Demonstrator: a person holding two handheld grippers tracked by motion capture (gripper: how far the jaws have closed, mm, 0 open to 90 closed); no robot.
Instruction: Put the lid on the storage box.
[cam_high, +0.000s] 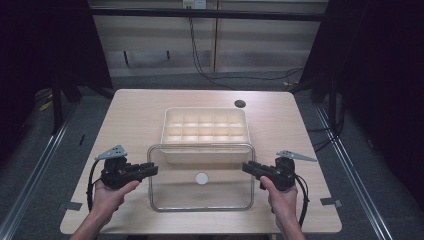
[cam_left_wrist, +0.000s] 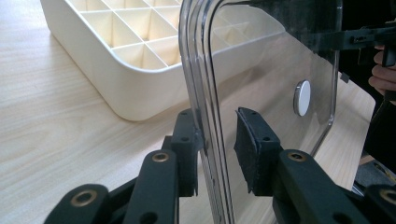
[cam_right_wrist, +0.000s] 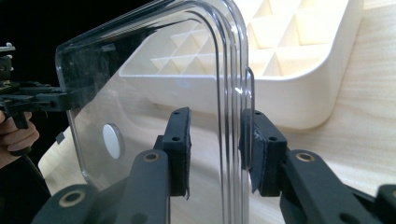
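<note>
Right now I have a clear plastic lid (cam_high: 200, 200) between my two grippers, over the near half of the table (cam_high: 130, 115). My left gripper (cam_high: 152, 170) sits at the lid's left edge and my right gripper (cam_high: 246, 167) at its right edge, each one about level with the lid's far corners. In the left gripper view the lid's rim (cam_left_wrist: 205, 116) runs between the jaws; one pad touches it, while the other stands a little apart, so this gripper is spread and not pinching. In the right gripper view the rim (cam_right_wrist: 231, 116) also passes between the jaws, with a gap at one pad, and I cannot tell whether the other pad presses on it. A small white round disc (cam_high: 201, 178) shows at the middle of the lid. Just beyond the lid's far edge rests a cream compartment tray (cam_high: 167, 131), near the middle of the table, its grid of cells open upward.
</note>
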